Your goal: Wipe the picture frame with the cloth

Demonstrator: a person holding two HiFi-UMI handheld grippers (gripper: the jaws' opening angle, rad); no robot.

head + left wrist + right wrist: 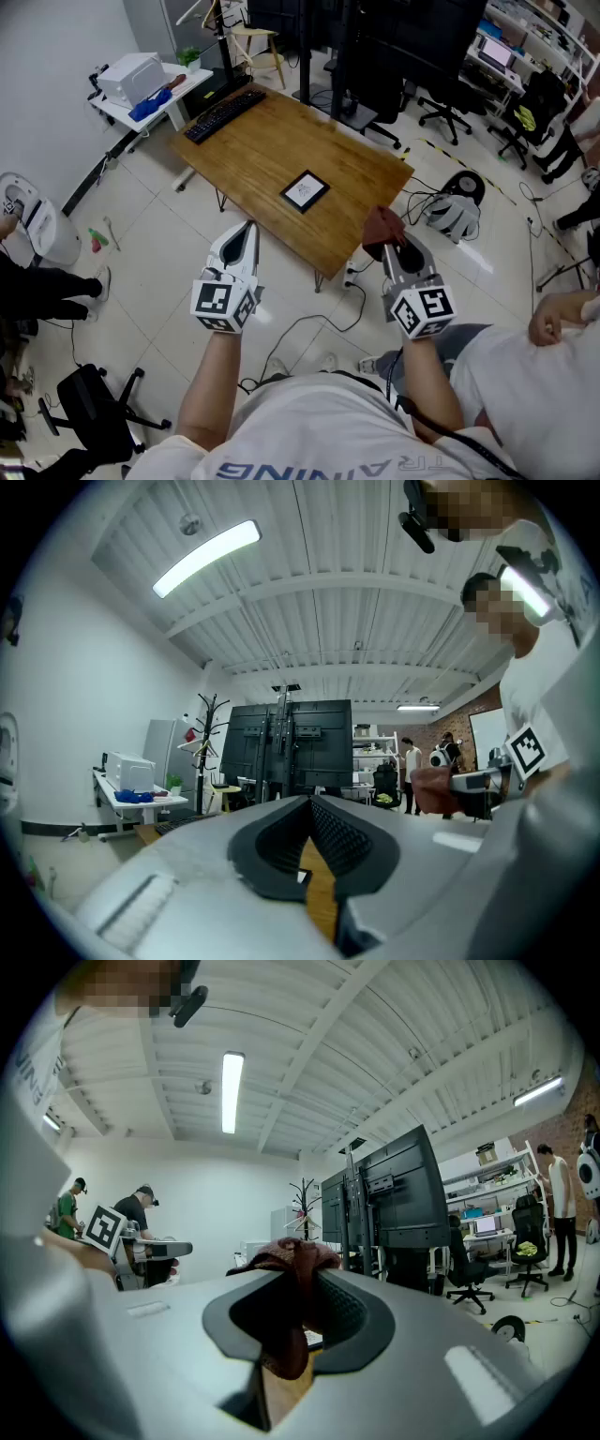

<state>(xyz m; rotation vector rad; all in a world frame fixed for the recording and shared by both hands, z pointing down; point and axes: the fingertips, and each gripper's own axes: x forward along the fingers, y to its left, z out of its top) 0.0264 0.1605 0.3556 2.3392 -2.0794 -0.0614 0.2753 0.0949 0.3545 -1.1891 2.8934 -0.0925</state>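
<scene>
two grippers face the wooden table (253,141) bearing the picture frame (305,190): left gripper (247,231) closed empty, right gripper (388,251) pinching the cloth (382,228).

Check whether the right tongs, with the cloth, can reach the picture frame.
Probably yes: the right tongs hold the cloth by the table, whose bare top lies between them and the picture frame.
</scene>
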